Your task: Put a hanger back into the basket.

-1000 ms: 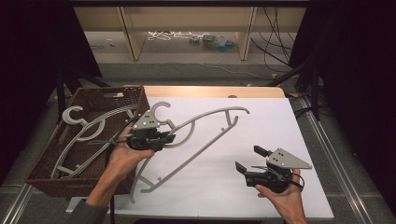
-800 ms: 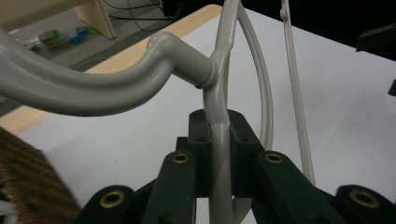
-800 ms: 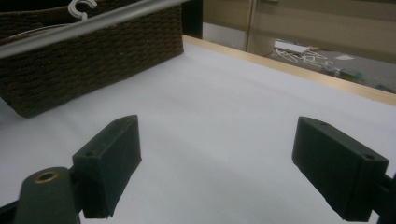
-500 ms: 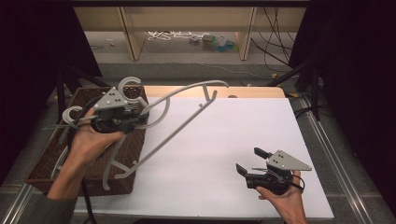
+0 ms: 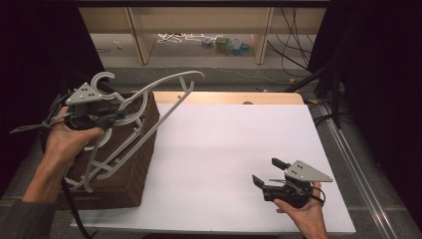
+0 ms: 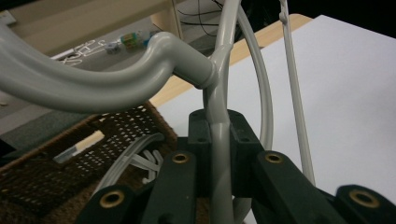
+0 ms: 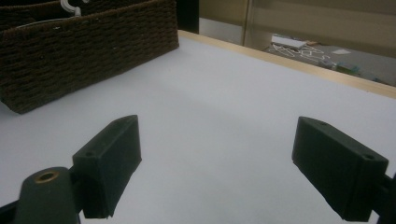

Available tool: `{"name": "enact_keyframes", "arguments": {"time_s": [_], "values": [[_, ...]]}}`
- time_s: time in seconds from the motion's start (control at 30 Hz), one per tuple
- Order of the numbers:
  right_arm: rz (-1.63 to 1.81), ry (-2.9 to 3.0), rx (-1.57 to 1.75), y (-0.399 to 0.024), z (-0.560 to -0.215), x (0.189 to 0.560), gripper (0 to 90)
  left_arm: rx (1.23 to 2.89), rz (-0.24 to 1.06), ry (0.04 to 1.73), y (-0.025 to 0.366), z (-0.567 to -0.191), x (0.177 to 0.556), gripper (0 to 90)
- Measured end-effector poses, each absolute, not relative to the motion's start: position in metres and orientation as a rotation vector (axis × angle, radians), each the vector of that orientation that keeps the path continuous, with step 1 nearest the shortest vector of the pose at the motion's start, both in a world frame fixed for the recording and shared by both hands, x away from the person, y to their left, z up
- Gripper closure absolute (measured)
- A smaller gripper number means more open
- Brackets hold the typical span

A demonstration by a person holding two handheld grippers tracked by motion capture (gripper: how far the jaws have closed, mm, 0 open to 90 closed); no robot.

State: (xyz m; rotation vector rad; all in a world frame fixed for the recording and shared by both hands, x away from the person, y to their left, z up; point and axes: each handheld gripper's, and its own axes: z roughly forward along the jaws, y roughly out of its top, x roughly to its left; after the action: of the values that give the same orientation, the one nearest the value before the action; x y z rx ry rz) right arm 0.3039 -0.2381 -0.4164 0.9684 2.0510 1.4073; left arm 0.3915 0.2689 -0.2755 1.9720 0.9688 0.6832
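At the left of the high view, a grey hanger (image 5: 149, 107) is clamped in the left gripper (image 5: 107, 115) jaws above a woven basket (image 5: 130, 174) holding other hangers (image 6: 135, 161). At lower right, the right gripper (image 5: 268, 174) is held with jaws wide apart over the bare white bench (image 5: 224, 149).

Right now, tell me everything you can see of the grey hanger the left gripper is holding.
The grey hanger looks like smooth moulded plastic, with a thick hook, curved arms and a thin crossbar. The left gripper is shut on its neck just below the hook, the pads clamping it from both sides. It hangs tilted in the air, one arm reaching out over the table, its lower part down at the brown wicker basket, where more grey hangers lie.
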Motion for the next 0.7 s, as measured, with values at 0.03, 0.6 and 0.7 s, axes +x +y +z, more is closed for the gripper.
{"name": "enact_keyframes", "arguments": {"time_s": [0.03, 0.6, 0.7], "values": [[1.406, 2.055, 0.976, -0.238, -0.417, 0.304, 16.4, 2.002, 0.704, 0.948, 0.274, -0.275, 0.394, 82.0], [1.393, 2.078, 0.991, -0.238, -0.419, 0.305, 16.3, 1.964, 0.827, 1.039, 0.325, -0.298, 0.416, 81.9], [1.394, 2.078, 0.991, -0.239, -0.419, 0.304, 16.3, 2.011, 0.832, 1.06, 0.333, -0.303, 0.42, 82.0]]}}
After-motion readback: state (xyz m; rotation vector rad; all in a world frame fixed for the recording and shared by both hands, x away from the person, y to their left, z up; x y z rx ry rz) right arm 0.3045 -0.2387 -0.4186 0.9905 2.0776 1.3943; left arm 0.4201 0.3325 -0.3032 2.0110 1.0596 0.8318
